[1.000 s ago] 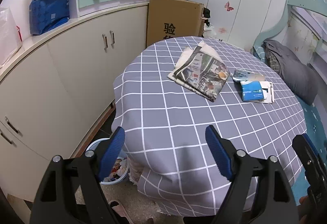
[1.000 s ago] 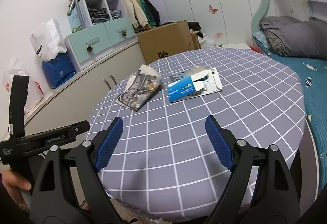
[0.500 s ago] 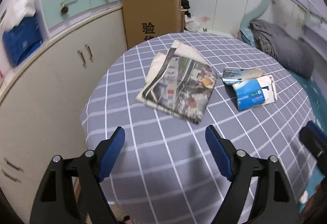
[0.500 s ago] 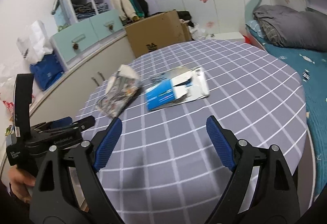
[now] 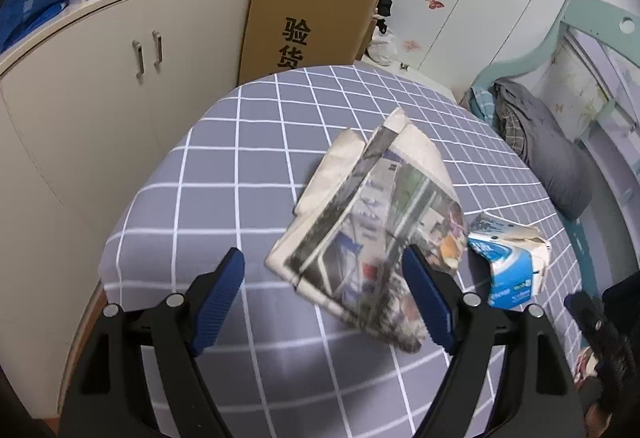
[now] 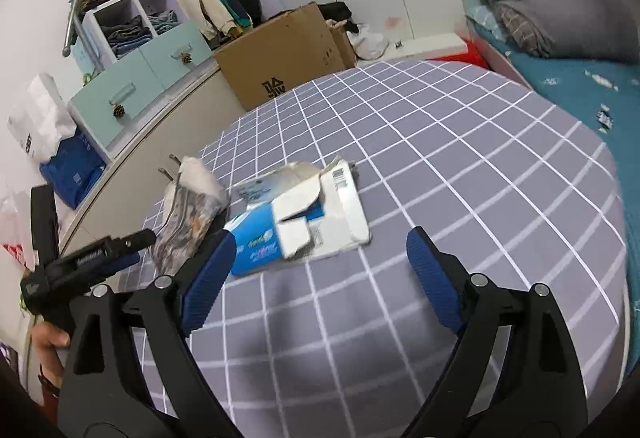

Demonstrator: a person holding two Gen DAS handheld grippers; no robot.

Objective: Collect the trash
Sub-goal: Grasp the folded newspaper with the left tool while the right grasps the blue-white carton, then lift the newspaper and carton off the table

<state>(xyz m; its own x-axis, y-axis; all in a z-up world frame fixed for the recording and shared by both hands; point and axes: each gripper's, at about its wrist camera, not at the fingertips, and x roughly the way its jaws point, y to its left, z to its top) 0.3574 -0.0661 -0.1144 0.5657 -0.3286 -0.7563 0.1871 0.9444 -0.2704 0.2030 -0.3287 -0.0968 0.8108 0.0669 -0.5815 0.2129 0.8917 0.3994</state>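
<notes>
Left gripper (image 5: 324, 294) tilts down, wide and empty, over the newspaper (image 5: 372, 234); right gripper (image 6: 320, 270), empty, is opening.

The table (image 5: 240, 174) is viewed obliquely from above, close by, from the left and right wrists, the newspaper (image 5: 372, 238) (image 6: 188, 214) and torn carton (image 5: 508, 270) (image 6: 304, 218) being shared.

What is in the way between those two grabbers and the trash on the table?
Nothing visible. The left gripper, open, faces the newspaper over bare tablecloth. The right gripper, jaws opening with nothing between them, faces the torn box just ahead.
</notes>
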